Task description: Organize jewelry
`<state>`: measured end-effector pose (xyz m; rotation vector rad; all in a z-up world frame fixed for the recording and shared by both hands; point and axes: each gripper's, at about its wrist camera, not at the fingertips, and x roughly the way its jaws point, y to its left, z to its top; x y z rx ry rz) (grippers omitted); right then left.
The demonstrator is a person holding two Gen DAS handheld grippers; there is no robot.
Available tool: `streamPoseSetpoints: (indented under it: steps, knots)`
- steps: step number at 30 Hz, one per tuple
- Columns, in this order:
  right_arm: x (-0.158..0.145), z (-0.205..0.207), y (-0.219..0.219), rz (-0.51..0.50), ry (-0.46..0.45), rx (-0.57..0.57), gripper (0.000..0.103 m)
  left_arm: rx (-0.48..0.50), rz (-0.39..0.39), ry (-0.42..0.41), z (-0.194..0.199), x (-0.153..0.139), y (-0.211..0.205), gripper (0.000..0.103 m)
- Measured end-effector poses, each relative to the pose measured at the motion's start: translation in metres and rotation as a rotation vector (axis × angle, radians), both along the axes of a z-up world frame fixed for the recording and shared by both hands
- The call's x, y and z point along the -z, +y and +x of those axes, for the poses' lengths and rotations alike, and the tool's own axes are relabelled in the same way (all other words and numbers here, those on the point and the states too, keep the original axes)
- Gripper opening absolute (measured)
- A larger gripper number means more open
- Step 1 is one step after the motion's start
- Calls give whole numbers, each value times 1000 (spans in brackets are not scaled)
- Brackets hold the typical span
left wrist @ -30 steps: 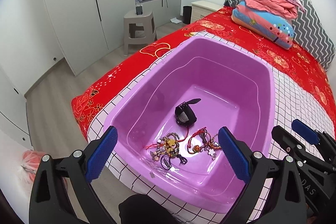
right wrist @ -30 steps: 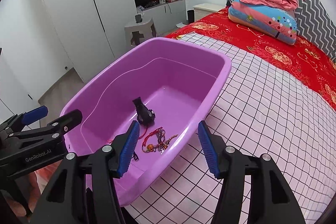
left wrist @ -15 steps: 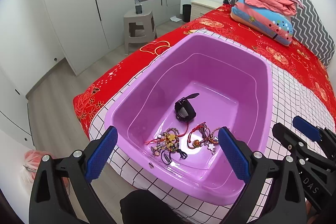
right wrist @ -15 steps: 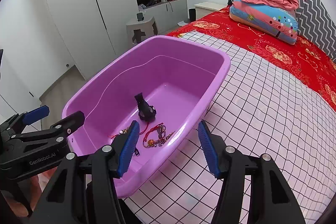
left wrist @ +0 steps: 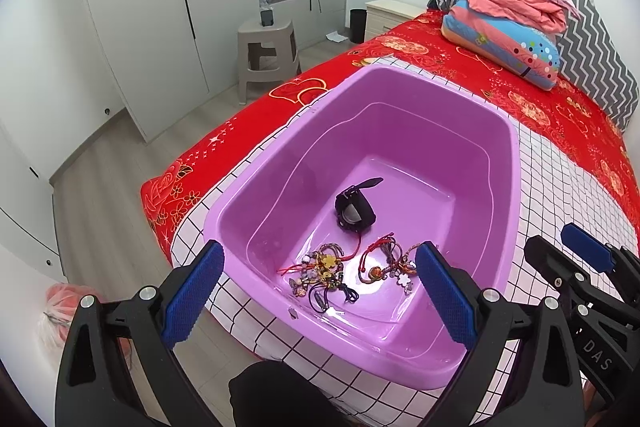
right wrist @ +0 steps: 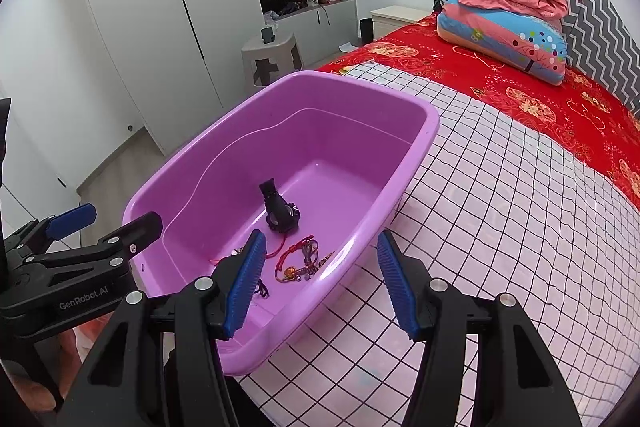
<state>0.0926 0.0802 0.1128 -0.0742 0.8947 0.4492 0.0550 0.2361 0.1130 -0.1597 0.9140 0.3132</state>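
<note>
Left wrist view: left gripper (left wrist: 316,287) spread wide, holding nothing, above purple tub (left wrist: 516,163) on checked sheet (left wrist: 560,195). Jewelry tangle (left wrist: 352,267) on tub floor, black watch (left wrist: 354,213) at its 12 o'clock. Right gripper (right wrist: 320,283) likewise parted and unladen, straddling tub rim.

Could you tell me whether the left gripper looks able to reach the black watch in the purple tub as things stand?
Probably yes: the left gripper is open and empty above the purple tub's near rim, and the black watch lies uncovered beyond the bracelets.
</note>
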Motion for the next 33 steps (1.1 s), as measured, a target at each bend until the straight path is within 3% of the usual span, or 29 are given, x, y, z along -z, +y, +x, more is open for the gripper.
streamPoseSetpoints:
  steps: [33]
  knots:
    - [-3, 1, -3, 16, 3, 2, 56, -21, 22, 44, 2, 2, 0, 97]
